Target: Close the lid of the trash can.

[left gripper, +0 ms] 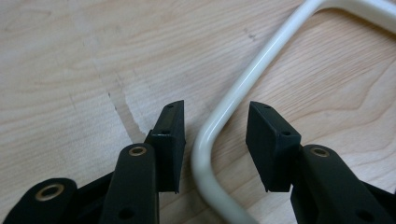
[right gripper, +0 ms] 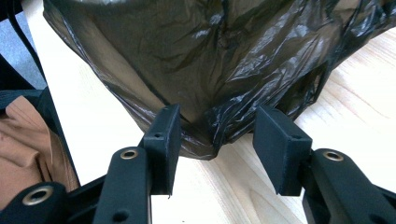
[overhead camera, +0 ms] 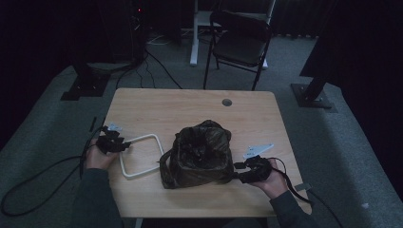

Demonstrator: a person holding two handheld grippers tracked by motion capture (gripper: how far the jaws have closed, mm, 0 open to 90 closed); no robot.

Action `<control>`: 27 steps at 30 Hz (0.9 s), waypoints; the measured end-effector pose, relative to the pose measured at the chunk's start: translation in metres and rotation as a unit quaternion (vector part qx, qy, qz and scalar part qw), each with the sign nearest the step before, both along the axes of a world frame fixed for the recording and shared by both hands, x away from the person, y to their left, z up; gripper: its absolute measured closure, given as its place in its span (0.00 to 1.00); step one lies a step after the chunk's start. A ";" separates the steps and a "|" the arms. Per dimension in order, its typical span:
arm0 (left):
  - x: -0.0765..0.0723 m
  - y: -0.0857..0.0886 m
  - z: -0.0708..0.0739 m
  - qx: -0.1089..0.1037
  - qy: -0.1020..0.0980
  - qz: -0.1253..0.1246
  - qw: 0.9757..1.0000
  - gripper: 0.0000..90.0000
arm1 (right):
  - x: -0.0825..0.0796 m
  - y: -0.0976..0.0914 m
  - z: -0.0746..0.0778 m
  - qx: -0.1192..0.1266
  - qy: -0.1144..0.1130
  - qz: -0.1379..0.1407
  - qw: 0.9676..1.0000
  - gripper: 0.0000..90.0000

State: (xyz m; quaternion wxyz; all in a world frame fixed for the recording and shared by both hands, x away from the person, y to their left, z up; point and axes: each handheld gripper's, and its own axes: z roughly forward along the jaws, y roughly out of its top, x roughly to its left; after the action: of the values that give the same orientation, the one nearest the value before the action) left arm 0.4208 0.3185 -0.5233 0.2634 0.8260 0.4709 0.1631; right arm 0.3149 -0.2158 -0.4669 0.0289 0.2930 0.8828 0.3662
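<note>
Bin (overhead camera: pixel 202 164) at table (overhead camera: pixel 190 102) centre is lined with a black bag (right gripper: pixel 219 60), white frame (left gripper: pixel 224 105) unfitted; left gripper (left gripper: pixel 215 140) straddles it, right gripper (right gripper: pixel 217 149) straddles bag edge, both apart, neither gripping.

Table (overhead camera: pixel 190 107): light wood top, rounded corners, grain clearly visible in both gripper views. A round grommet hole (overhead camera: pixel 226 102) sits near the far edge, right of centre. Lying flat on the top, left of centre toward the near side: a cream-white wire frame (overhead camera: pixel 141 155), roughly square with rounded corners. Just right of it, at the middle of the near half, stands a bin lined with a dark plastic bag (overhead camera: pixel 202 154); its crumpled film touches the wood at the base. The frame's right side runs close beside the bag.
</note>
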 end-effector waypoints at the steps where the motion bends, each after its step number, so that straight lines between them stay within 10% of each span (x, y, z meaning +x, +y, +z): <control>1: 0.000 0.001 -0.001 -0.004 0.001 0.000 1.000 0.65 | 0.000 0.001 -0.001 -0.001 0.000 0.001 1.000 0.57; 27: -0.011 0.010 0.004 0.008 0.031 -0.024 0.999 0.78 | 0.000 -0.002 -0.003 -0.005 0.000 -0.004 1.000 0.57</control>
State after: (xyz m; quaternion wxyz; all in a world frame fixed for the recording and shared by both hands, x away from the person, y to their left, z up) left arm 0.4101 0.3282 -0.5192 0.2460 0.8440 0.4572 0.1348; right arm 0.3150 -0.2177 -0.4699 0.0315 0.2962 0.8834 0.3619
